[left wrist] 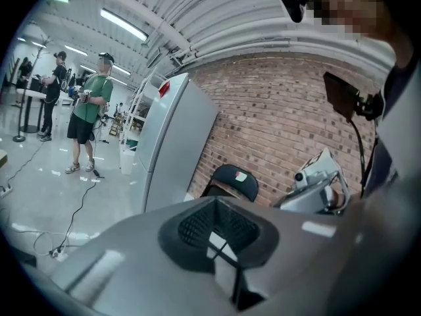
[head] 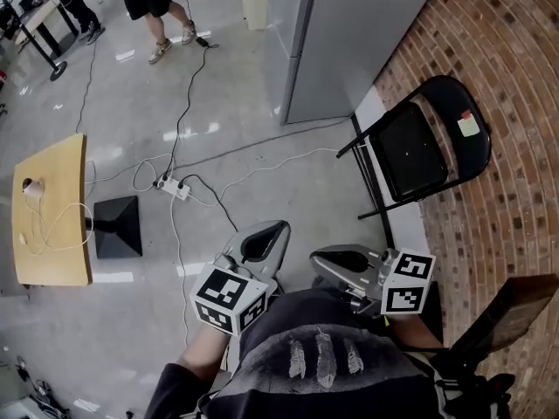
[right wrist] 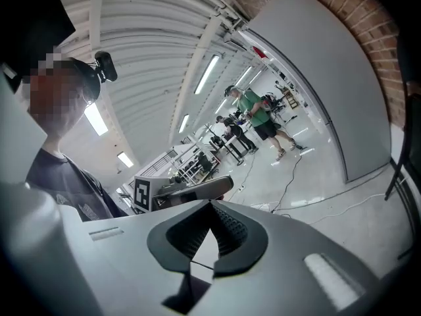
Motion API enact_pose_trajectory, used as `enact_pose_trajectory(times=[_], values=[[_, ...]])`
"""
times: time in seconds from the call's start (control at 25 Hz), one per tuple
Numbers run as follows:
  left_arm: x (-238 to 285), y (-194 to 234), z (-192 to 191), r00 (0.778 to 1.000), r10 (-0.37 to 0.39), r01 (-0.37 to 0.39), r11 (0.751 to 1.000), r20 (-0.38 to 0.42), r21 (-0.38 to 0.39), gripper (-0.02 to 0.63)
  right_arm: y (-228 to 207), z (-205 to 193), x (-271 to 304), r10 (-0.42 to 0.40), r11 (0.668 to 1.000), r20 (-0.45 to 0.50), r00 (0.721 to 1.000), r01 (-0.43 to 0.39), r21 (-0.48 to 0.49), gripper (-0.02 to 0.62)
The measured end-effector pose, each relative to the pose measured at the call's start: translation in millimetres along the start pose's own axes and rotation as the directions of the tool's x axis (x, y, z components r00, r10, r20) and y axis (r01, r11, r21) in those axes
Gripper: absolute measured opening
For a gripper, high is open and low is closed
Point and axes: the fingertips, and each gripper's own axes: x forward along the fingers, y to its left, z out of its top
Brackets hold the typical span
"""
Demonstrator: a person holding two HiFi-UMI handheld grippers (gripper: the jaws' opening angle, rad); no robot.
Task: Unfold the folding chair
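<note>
The black folding chair (head: pixel 409 151) stands opened out against the brick wall (head: pixel 511 51), seat level and backrest (head: pixel 461 122) upright with a small sticker on it. It also shows small in the left gripper view as the chair (left wrist: pixel 231 182). Both grippers are held close to my body, well short of the chair. My left gripper (head: pixel 269 230) (left wrist: pixel 220 228) is shut with nothing between its jaws. My right gripper (head: pixel 321 261) (right wrist: pixel 210 234) is also shut and empty, and points across toward the left one.
A grey cabinet (head: pixel 349 33) stands by the wall behind the chair. A wooden table (head: pixel 52 212), a black pyramid-shaped base (head: pixel 118 225), a power strip (head: pixel 175 187) and trailing cables lie on the floor at left. A person (head: pixel 153 3) stands far back.
</note>
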Motion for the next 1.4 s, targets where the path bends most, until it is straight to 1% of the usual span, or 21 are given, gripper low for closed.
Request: enact_pose_trajectory(times=[0.16,0.28,0.36,0.44,0.52,0.56,0.64,0.72,0.8,0.96,1.08,1.2,1.32,1.4], values=[[14,-13,12,0.998,0.055,-0.055,0.998,0.001,-0.024,0.002,-18,19,-23,0.057,0.998,0.046,0.997,-0.057,-0.001,0.002],[39,-35,20,0.995,0.104,-0.104,0.995,-0.001,-0.011,0.002,-39,32,-60,0.093,0.995,0.081,0.992,-0.094,0.011,0.002],[62,-56,26,0.994,0.108,-0.108,0.994,-0.003,-0.015,0.002,-54,38,-88,0.121,0.992,0.101,0.987,-0.122,0.010,0.002],[84,-78,31,0.996,0.093,-0.093,0.993,0.003,-0.069,0.002,-67,43,-112,0.164,0.986,0.122,0.979,-0.166,0.007,0.002],[105,-94,31,0.995,0.103,-0.103,0.988,-0.003,-0.117,0.002,-77,46,-134,0.225,0.973,0.147,0.963,-0.229,0.012,0.002],[115,-102,30,0.992,0.122,-0.124,0.986,-0.018,-0.115,0.002,-82,46,-145,0.252,0.966,0.157,0.955,-0.258,0.018,0.002],[133,-116,29,0.985,0.167,-0.170,0.982,-0.048,-0.077,0.002,-93,46,-162,0.294,0.953,0.160,0.942,-0.302,0.031,0.002],[142,-128,34,0.978,0.201,-0.203,0.978,-0.055,-0.046,0.002,-98,45,-174,0.328,0.941,0.137,0.934,-0.336,0.035,0.002],[145,-134,37,0.971,0.230,-0.232,0.972,-0.059,-0.040,0.002,-100,45,-180,0.355,0.932,0.106,0.929,-0.360,0.031,0.002],[142,-131,43,0.955,0.289,-0.292,0.956,-0.062,-0.041,0.002,-102,56,-182,0.390,0.920,0.086,0.917,-0.393,0.015,0.002],[136,-121,46,0.947,0.316,-0.319,0.946,-0.050,-0.064,0.002,-94,62,-176,0.413,0.911,0.062,0.909,-0.413,0.000,0.002],[134,-113,40,0.955,0.290,-0.294,0.953,-0.060,-0.074,0.002,-88,58,-170,0.417,0.906,0.073,0.906,-0.421,0.050,0.002],[136,-93,33,0.961,0.274,-0.277,0.958,-0.050,-0.076,0.002,-95,54,-155,0.432,0.893,0.089,0.898,-0.439,0.097,0.001],[142,-79,30,0.965,0.258,-0.260,0.962,-0.042,-0.084,0.002,-101,52,-147,0.431,0.892,0.092,0.898,-0.439,0.109,0.002]])
